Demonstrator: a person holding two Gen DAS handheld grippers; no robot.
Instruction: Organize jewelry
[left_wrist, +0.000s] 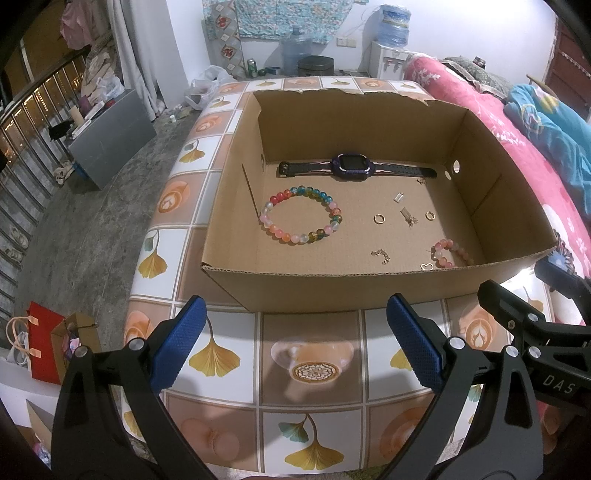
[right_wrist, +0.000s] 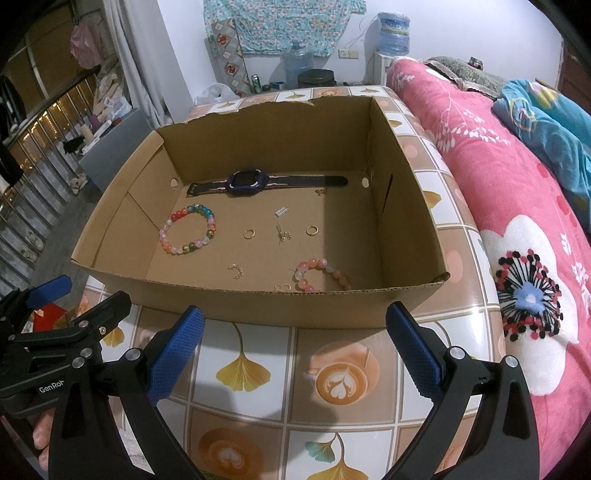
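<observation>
Box: we see an open cardboard box (left_wrist: 229, 206) standing on the tiled worktop (left_wrist: 306, 365), its far rim torn.
Back of box: a dark smartwatch (left_wrist: 347, 168) lies flat along the rear wall, strap stretched out.
Left of floor: a multicoloured bead bracelet (left_wrist: 303, 214) lies in a full loop.
Middle of floor: two gold rings (left_wrist: 378, 219) lie apart, with a small silver clip (left_wrist: 398, 196) and a thin earring piece (left_wrist: 408, 216) between them (too small to tell more).
Near wall: a short gold chain (left_wrist: 382, 255), a pink bead bracelet (right_wrist: 321, 275) and a gold heart charm (right_wrist: 282, 287) lie close to the front wall.
Left gripper (left_wrist: 295, 345): we hold it over the worktop before the box, jaws wide apart, nothing between.
Right gripper (right_wrist: 295, 345): likewise before the box, jaws wide apart, nothing held.
Beside: a pink floral blanket (right_wrist: 517, 221) lies to the right.
</observation>
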